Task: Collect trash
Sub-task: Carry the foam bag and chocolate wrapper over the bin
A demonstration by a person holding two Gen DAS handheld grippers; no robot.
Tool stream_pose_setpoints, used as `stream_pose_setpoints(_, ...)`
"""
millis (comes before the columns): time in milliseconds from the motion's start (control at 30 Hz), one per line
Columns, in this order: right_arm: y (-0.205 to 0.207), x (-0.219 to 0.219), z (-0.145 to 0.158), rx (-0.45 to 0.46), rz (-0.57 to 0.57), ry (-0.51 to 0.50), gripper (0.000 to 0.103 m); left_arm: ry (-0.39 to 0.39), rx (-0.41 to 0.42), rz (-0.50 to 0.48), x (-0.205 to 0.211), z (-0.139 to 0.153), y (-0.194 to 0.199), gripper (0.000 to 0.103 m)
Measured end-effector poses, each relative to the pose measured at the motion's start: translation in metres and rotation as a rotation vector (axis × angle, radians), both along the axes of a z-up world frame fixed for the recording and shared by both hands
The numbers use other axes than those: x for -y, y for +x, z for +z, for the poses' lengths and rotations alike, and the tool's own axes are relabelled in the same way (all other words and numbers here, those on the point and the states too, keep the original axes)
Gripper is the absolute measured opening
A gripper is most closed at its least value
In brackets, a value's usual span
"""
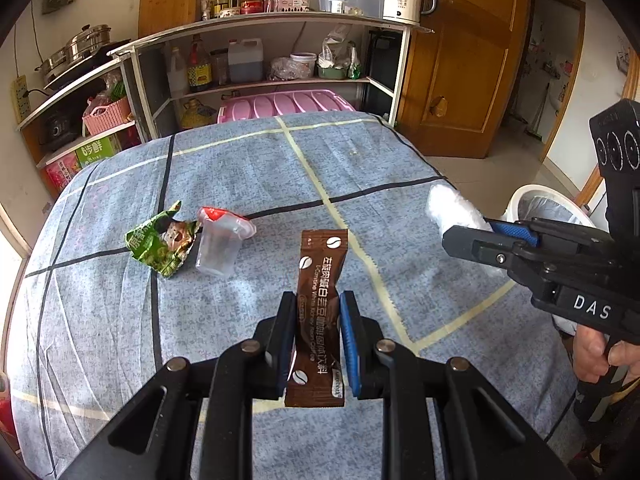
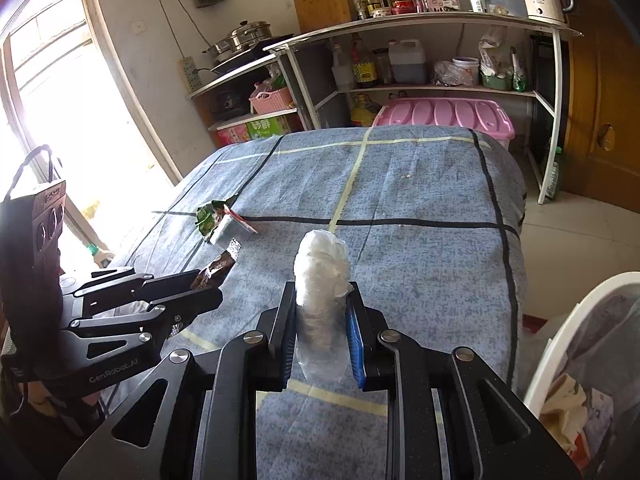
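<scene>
With the coffee sachet [image 1: 320,312] clamped in the left claw [image 1: 318,344] and the crumpled plastic wad [image 2: 320,280] clamped in the right claw [image 2: 320,340], both above the tabletop [image 1: 240,184], thin grips risk slipping before the bin [image 2: 576,320].

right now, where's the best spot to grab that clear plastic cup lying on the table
Grip the clear plastic cup across its side walls near the closed base, coming from above. It lies on its side, mouth and peeled red lid toward the far end, touching the green wrapper. The base end looks clearest.
</scene>
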State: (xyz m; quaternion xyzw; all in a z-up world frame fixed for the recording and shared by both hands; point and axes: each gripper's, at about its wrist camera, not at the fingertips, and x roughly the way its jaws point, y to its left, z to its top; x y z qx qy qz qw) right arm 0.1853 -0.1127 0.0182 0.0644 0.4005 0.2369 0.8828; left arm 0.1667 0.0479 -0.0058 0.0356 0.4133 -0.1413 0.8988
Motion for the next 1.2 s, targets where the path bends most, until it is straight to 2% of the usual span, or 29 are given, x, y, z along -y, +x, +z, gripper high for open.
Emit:
stream_pose_setpoints(567,-0.055,0.063,0.039,0.086,-0.115,0.029,0.023,-0.043,0.092,-0.087,0.061,0.042,-0.039,0.023)
stream_pose_setpoints(767,-0.07,0.087,0.042,0.092,-0.162,0.019,0.023,-0.068,0.092,-0.139,0.089,0.044,-0.045,0.023)
stream_pose_setpoints(1000,-0.083,0.126,0.042,0.081,-0.235,0.012,0.023,-0.06,0.1,-0.193,0.131,0.045,-0.047,0.023)
stream_pose_setpoints(1200,-0.093,0.162,0.037,0.07,-0.301,-0.005,0.023,-0.072,0.076,-0.257,0.172,0.039,-0.049,0.023)
